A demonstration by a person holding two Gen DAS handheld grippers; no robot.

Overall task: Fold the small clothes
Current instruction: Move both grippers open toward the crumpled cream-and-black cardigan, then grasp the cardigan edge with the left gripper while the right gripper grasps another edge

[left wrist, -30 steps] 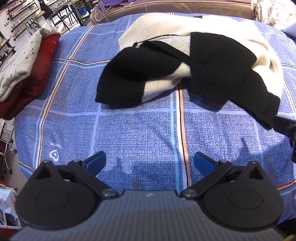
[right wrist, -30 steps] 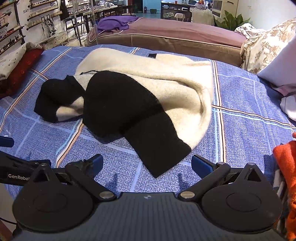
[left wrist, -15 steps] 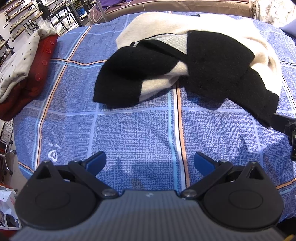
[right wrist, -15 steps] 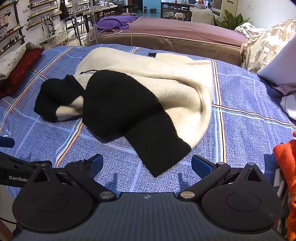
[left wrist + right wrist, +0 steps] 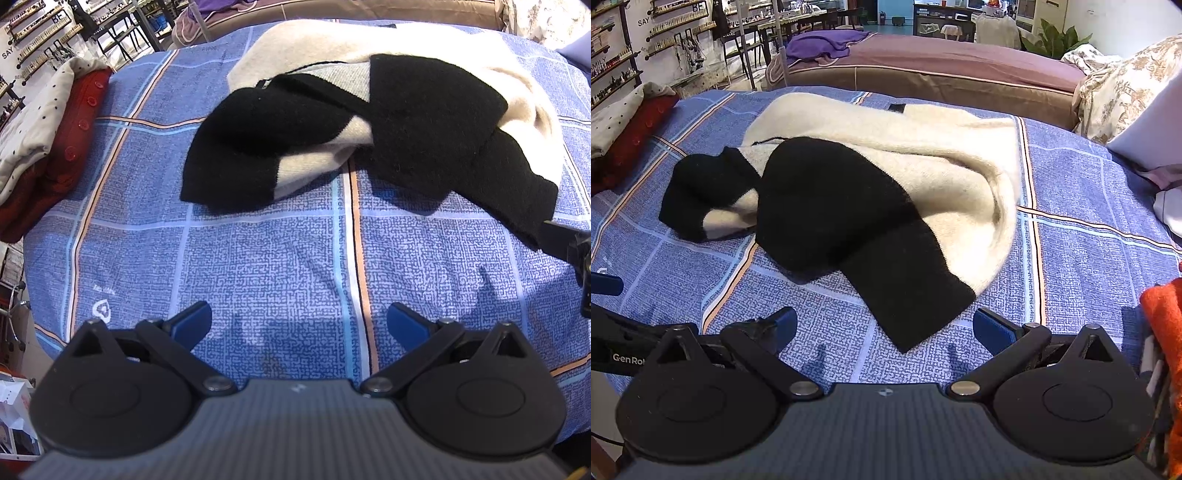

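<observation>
A cream and black knitted sweater [image 5: 369,122] lies crumpled in the middle of a blue checked bed sheet [image 5: 258,266]. In the right wrist view the same sweater [image 5: 871,192] has a black sleeve end pointing toward me. My left gripper [image 5: 299,325] is open over bare sheet, well short of the sweater's near black sleeve. My right gripper [image 5: 882,328] is open too, its blue fingertips [image 5: 993,328] flanking the tip of the black sleeve, not touching it. The right gripper's black tip [image 5: 565,243] shows at the right edge of the left wrist view.
A stack of folded clothes, dotted white on red [image 5: 40,147], sits at the sheet's left edge. An orange garment [image 5: 1163,332] hangs at the near right. A purple-covered bed [image 5: 942,66] and floral pillows [image 5: 1123,92] lie beyond the sheet, shelves at far left.
Both grippers have crept slightly forward toward the sweater; it sits a little lower and larger in both views. The fingers stayed open and the sweater has not moved.
</observation>
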